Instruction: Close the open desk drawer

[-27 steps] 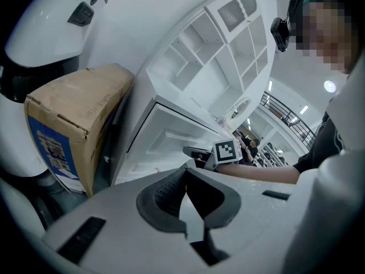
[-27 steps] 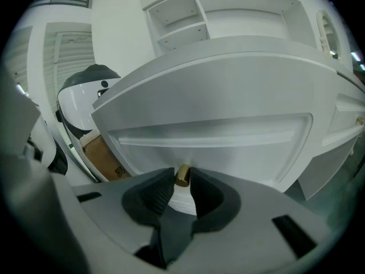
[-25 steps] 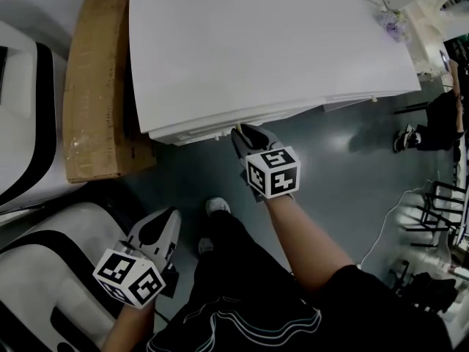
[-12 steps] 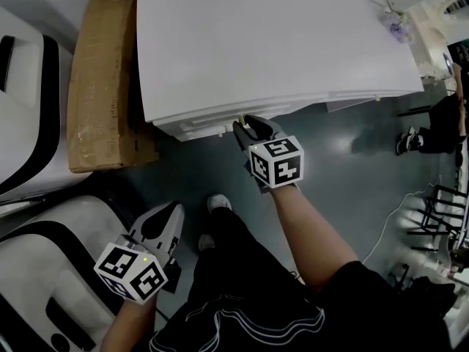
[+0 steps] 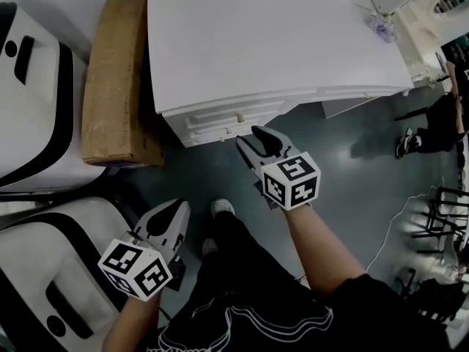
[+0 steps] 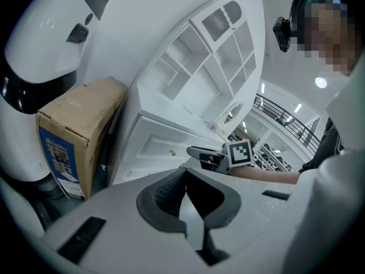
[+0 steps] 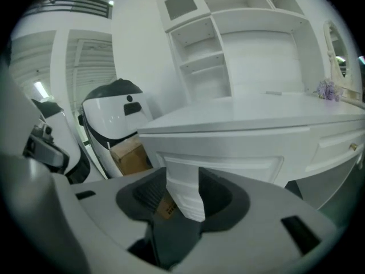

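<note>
The white desk (image 5: 278,42) has a drawer front (image 5: 212,125) with a small knob (image 5: 238,116) under its near edge; the front looks flush with the desk. My right gripper (image 5: 248,136) hovers just short of the knob, clear of it. Its jaws have just been opening and stand open with nothing between them; in the right gripper view only the desk's corner (image 7: 182,181) shows through the gap. My left gripper (image 5: 178,205) hangs low at the left, shut and empty. The left gripper view shows the drawer front (image 6: 154,147) and the right gripper (image 6: 197,151) before it.
A cardboard box (image 5: 117,86) stands against the desk's left side. Two white-and-black rounded machines (image 5: 37,101) fill the left edge. The person's legs and shoe (image 5: 220,207) are below the grippers on grey floor. A seated person (image 5: 440,123) and wire racks (image 5: 440,211) are at right.
The right gripper has come back from the drawer knob towards me, risen, and opened its jaws. The left gripper has lifted a little.
</note>
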A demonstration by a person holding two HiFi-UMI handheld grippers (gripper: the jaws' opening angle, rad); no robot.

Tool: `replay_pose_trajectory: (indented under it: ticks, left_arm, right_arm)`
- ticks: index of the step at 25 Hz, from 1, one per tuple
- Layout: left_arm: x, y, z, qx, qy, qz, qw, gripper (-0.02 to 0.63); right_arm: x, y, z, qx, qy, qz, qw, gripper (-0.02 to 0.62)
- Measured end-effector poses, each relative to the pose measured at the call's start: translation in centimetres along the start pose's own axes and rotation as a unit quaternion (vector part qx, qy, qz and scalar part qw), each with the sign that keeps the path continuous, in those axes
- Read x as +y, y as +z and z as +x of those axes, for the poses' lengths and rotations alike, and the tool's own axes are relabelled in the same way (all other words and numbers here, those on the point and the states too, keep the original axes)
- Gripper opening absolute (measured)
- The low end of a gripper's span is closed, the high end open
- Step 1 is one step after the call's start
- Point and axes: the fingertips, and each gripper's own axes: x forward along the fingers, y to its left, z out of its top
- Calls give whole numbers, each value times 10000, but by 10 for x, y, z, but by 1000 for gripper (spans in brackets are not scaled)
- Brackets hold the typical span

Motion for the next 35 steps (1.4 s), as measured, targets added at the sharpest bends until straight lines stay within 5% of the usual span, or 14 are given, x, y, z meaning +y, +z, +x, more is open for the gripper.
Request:
replay_pose_trajectory:
  ticks: [9,18,23,35]
  left_arm:
    - [-67,33,-64,-479,-198,616,9968,5]
    - [-159,65,-134,-935,-685,1415,9831,5]
    - [-197,63,-159,-1017,-925,1710,9756,5]
    - [-225,74,-195,-1456,-1060,1977,9636,5]
  right_arm:
    - [111,70,-122,-718,1077,-568,9900,151]
    - [207,107,-231,-1414,1701,-499,9739,67]
    - [228,124,-275,-1832,1780,-577,9651,6]
    - [256,135,-311,-1985,2193,-381,9545,5]
